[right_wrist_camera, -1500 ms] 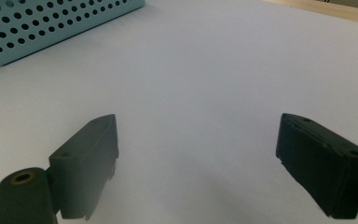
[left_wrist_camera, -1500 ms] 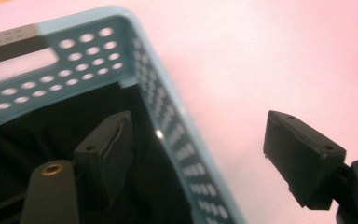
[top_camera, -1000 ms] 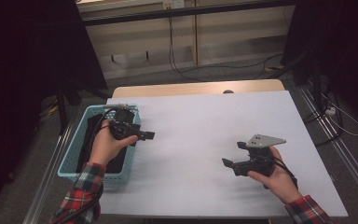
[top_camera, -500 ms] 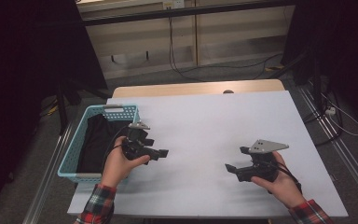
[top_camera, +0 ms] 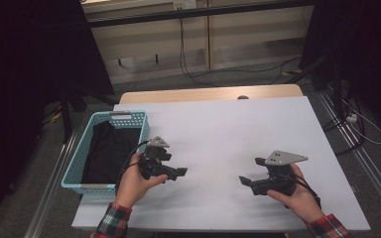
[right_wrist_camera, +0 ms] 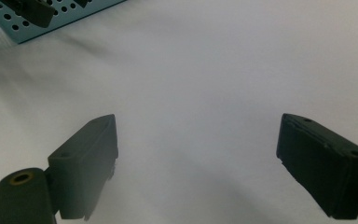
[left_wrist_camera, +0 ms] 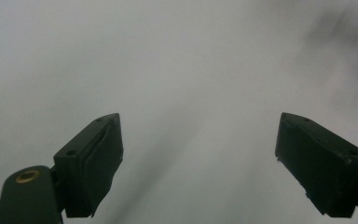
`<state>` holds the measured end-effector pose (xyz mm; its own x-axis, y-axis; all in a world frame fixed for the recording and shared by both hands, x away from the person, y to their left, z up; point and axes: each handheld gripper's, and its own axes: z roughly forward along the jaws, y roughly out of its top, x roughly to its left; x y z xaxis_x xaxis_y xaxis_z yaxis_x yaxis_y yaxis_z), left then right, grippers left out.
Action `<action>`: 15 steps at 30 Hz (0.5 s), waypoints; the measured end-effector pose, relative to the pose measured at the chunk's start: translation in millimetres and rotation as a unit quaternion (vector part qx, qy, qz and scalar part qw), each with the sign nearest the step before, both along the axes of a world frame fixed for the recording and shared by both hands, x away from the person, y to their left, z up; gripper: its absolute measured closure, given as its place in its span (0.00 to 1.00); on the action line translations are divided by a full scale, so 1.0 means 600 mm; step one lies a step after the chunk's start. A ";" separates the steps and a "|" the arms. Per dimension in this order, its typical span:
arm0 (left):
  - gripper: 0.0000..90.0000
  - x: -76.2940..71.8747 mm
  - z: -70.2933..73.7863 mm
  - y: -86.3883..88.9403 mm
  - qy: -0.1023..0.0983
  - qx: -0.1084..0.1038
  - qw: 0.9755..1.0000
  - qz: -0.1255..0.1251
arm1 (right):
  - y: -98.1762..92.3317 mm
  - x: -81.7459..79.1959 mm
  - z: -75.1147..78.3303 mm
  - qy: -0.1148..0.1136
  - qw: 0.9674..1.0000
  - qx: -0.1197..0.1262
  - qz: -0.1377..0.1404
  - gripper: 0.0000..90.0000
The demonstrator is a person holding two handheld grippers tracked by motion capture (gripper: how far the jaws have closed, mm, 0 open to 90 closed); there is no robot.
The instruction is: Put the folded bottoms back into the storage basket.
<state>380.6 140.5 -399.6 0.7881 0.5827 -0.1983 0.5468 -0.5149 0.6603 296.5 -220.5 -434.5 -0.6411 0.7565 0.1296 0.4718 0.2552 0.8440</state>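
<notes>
A black cloth (top_camera: 110,148) lies inside the blue basket (top_camera: 74,166), which stands at the left edge of the white table (top_camera: 228,129); the cloth is touched by neither gripper. The left gripper (top_camera: 177,172) is held just to the right of the basket's near corner, low over the table, with its tips pointing right across the sheet. Its jaws have just been opening, and in the left gripper view (left_wrist_camera: 199,154) they are seen standing wide apart with nothing but bare white surface between them. The right gripper (top_camera: 245,179) is held well apart from the left one, over the near right part of the table, with its tips pointing left toward the basket and its grey plate uppermost. In the right gripper view (right_wrist_camera: 198,154) its jaws are likewise seen spread wide, with nothing between them, and a perforated corner of the basket (right_wrist_camera: 60,21) is seen at the top left. Each gripper is gripped by a hand, and plaid cuffs (top_camera: 110,222) are seen at the bottom edge. A wooden strip (top_camera: 208,93) is left uncovered along the table's far edge.
</notes>
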 end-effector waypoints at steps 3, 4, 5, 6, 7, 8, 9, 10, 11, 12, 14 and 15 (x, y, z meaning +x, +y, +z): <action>0.16 -0.002 -0.005 -0.001 0.000 0.002 1.000 -0.004 | 0.001 -0.003 0.000 0.001 1.000 0.000 0.001 0.14; 0.16 -0.003 -0.006 -0.001 0.002 0.003 1.000 -0.005 | 0.000 -0.004 0.000 0.001 1.000 -0.001 0.002 0.14; 0.16 -0.003 -0.007 -0.001 0.001 0.002 1.000 -0.007 | 0.000 -0.004 0.000 0.001 1.000 -0.002 0.002 0.14; 0.16 -0.004 -0.008 -0.001 0.001 0.002 1.000 -0.008 | -0.001 -0.004 0.000 0.001 1.000 -0.004 0.001 0.14; 0.16 -0.005 -0.008 0.000 0.000 0.001 1.000 -0.008 | -0.002 -0.004 0.000 0.001 1.000 -0.004 0.000 0.14; 0.16 -0.006 -0.009 0.001 0.000 0.000 1.000 -0.009 | -0.003 -0.004 0.000 0.001 1.000 -0.004 0.000 0.14; 0.16 -0.007 -0.009 0.002 -0.001 0.002 1.000 -0.010 | -0.005 -0.005 0.000 0.002 1.000 -0.004 -0.001 0.14; 0.16 -0.008 -0.010 0.003 0.001 0.003 1.000 -0.010 | -0.006 -0.005 0.000 0.002 1.000 -0.005 -0.001 0.14; 0.16 -0.009 -0.011 0.004 0.001 0.003 1.000 -0.009 | -0.009 -0.005 0.000 0.002 1.000 -0.004 -0.004 0.14; 0.16 -0.010 -0.011 0.006 0.000 0.005 1.000 -0.010 | -0.011 -0.005 0.000 0.002 1.000 -0.003 -0.005 0.14; 0.16 -0.012 -0.012 0.009 0.000 0.004 1.000 -0.008 | -0.016 -0.007 0.000 0.002 1.000 -0.004 -0.007 0.14; 0.16 -0.013 -0.013 0.010 0.001 0.003 1.000 -0.008 | -0.018 -0.008 -0.001 0.003 1.000 -0.005 -0.008 0.14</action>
